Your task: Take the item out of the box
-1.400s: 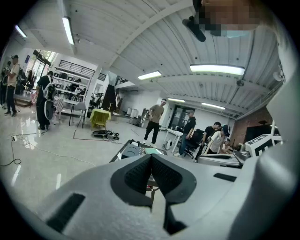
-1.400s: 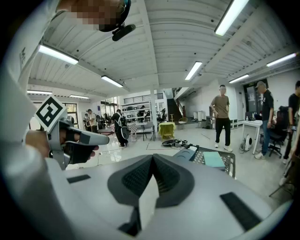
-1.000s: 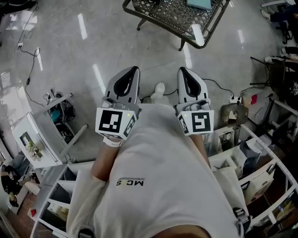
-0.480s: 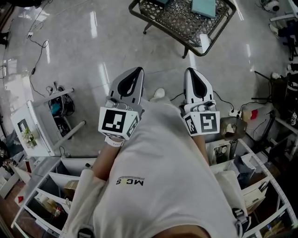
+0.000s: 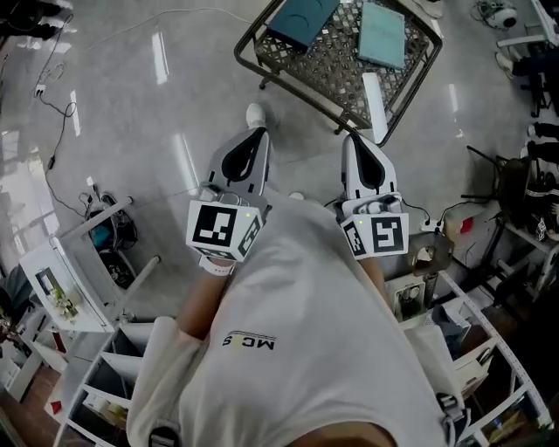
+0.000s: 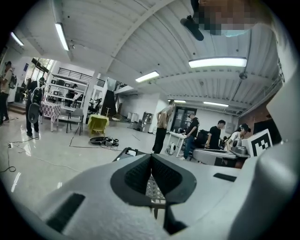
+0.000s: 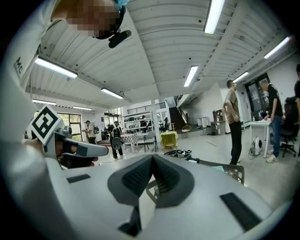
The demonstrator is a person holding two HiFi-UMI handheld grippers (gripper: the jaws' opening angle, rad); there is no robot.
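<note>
A black metal mesh table (image 5: 336, 54) stands ahead of me at the top of the head view. On it lie a dark teal box (image 5: 301, 19) and a lighter teal flat box (image 5: 383, 33). My left gripper (image 5: 254, 136) and right gripper (image 5: 354, 138) are held side by side at waist height, short of the table and above the floor. Both are shut with nothing in them. The left gripper view has the pads (image 6: 140, 171) closed, with table mesh (image 6: 152, 187) showing below them. In the right gripper view the pads (image 7: 136, 176) are closed too, and the table rim (image 7: 229, 169) lies beyond.
White shelving (image 5: 74, 288) stands at my lower left and more shelves with clutter (image 5: 454, 306) at my right. Cables (image 5: 57, 131) trail over the shiny floor. My shoe (image 5: 255, 113) is near the table leg. Several people (image 6: 161, 126) stand far off.
The mesh table has come nearer and further into view as I step forward. Both grippers stay shut and keep their place in front of my body.
</note>
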